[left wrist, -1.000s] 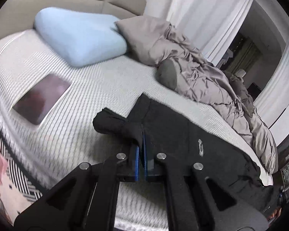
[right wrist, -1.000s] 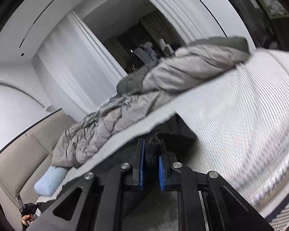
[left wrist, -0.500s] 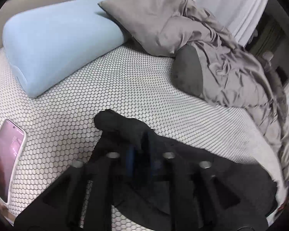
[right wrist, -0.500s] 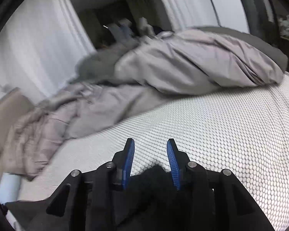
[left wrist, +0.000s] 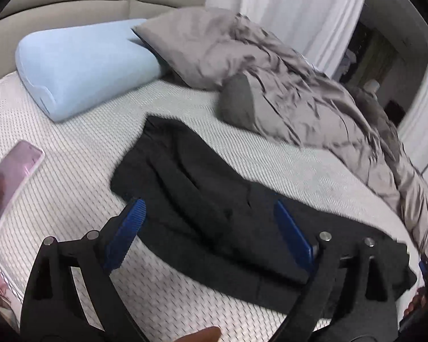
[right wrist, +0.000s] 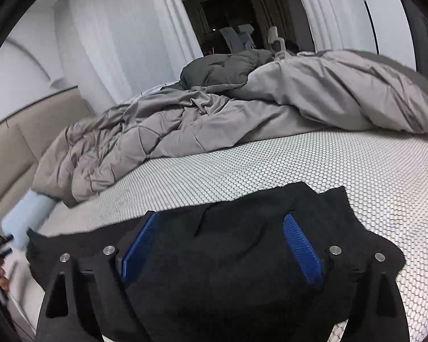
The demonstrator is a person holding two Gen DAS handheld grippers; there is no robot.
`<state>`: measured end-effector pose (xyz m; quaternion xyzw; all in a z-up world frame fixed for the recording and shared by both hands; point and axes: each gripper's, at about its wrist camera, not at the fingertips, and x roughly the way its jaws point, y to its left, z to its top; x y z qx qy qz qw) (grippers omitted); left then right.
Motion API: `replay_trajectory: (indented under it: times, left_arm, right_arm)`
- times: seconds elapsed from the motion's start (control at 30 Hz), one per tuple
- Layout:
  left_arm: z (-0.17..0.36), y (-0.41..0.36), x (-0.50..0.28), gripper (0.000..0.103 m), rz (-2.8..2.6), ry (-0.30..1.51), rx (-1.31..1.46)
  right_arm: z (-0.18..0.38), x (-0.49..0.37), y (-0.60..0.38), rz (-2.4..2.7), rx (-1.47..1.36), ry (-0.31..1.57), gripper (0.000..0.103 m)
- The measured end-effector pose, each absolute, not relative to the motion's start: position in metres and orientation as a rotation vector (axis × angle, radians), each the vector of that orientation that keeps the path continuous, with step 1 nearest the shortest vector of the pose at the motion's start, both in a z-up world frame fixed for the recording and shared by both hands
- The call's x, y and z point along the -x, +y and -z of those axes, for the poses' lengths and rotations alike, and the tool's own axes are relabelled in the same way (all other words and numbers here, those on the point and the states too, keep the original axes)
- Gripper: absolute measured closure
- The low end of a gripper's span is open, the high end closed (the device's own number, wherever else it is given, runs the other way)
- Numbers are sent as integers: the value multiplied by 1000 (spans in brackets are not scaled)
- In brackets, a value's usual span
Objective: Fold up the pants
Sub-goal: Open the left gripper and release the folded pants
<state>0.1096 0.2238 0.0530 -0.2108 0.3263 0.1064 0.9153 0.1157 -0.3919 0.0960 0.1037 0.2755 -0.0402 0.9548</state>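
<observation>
Pants (left wrist: 214, 199), black and soft, lie flat on the bed (left wrist: 71, 199). They make a long dark strip across the white bumpy sheet. One end of the strip reaches toward the blue pillow (left wrist: 85, 68). The other end runs off to the right side of the left view.

The left tongs (left wrist: 208, 213) are above the pants. Their two blue pads (left wrist: 125, 233) stand wide apart and are opening. The pants lie under the gap between them, but the pads do not pinch the cloth. The left pad is over the white sheet, just past the near edge of the pants. The right pad is over the black cloth.

The right tongs (right wrist: 222, 225) are above the other end of the pants (right wrist: 228, 250). Their jaws are opening too, and the blue pads are far apart. Black cloth fills the space under them, and nothing is pinched.

A gray blanket (right wrist: 214, 119) is piled up on the far side of the bed, well apart from the pants. A gray pillow (left wrist: 194, 42) leans on the blue one. A phone (left wrist: 8, 179) lies on the sheet to the left of the pants. White curtains (right wrist: 114, 37) hang behind the bed.
</observation>
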Motion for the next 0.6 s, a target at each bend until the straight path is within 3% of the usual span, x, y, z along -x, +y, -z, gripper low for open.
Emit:
replay_trajectory:
  times: [0.13,0.27,0.5,0.6]
  left_arm:
    - [-32,183,-117,18,-149,727,377]
    - [-4,154,-128,40,-119,783,361]
    - [21,157,-105,55,-76,812,483]
    - [24,172,-92,76,-48,817,487]
  right_arm:
    - [-83,-112,-401,87,-248,619,13]
    - [-77,-112,-405,55,-293,672,13]
    - [-74,-124,-326,-115,-215,665,13]
    - [-70,-132,-306,-130,-182,682,13]
